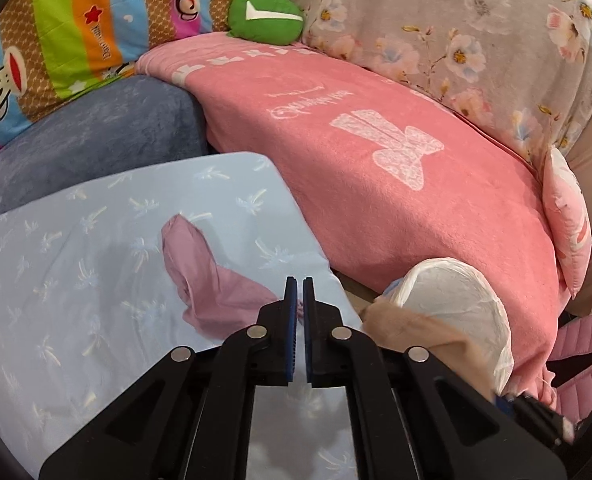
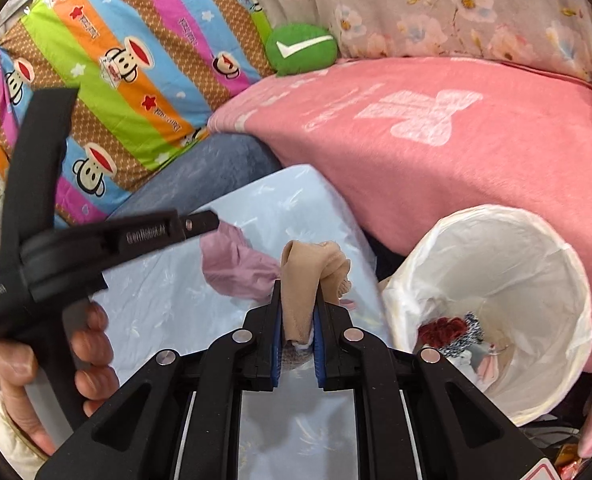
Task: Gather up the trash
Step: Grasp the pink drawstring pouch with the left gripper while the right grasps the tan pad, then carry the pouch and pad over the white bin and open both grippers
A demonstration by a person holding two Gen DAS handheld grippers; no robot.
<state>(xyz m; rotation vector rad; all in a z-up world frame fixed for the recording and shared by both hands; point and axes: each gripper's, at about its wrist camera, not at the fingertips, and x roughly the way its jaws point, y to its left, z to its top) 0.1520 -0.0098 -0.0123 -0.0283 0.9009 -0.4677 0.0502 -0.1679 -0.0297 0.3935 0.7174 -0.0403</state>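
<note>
Landmark: the white-lined bin (image 2: 492,300), standing against the front edge of the pink blanket (image 2: 436,168).

Right gripper (image 2: 298,332): clenched on a beige stocking-like cloth (image 2: 312,276). The blue pads pinch it low down and the rest bunches up above the jaws in soft folds. Thin, limp, stretchy-looking knit, so a pinch on a gathered wad makes sense; it would slip out of a loose hold. It hangs just left of the bin's rim, not yet over the opening. My read: this is the trash item in transit, with the drop step next.

Left gripper (image 1: 299,300): jaws closed nearly pad to pad, nothing visibly between them. Seen from the right camera, a hand (image 2: 52,360) holds it by the grip, well left of the bin. It looks parked, out of the right side's path.

Pink-mauve cloth (image 1: 212,284): crumpled, matte, lying on the light blue sheet (image 1: 76,280) left of the bin, just past the left fingertips. Probably the next pickup, though I can't tell if it counts as trash.

Bin: round, and the thin crinkly plastic liner is folded over the rim so it stays open. Already inside at the bottom: something red and fuzzy, a dark-and-white speckled piece, and pale scraps.

Beyond the bin: the fleecy blanket with a white bow print, a green plush cushion (image 2: 301,50) with a white tick, a striped monkey-print quilt (image 2: 136,60), and floral fabric (image 1: 456,32).
</note>
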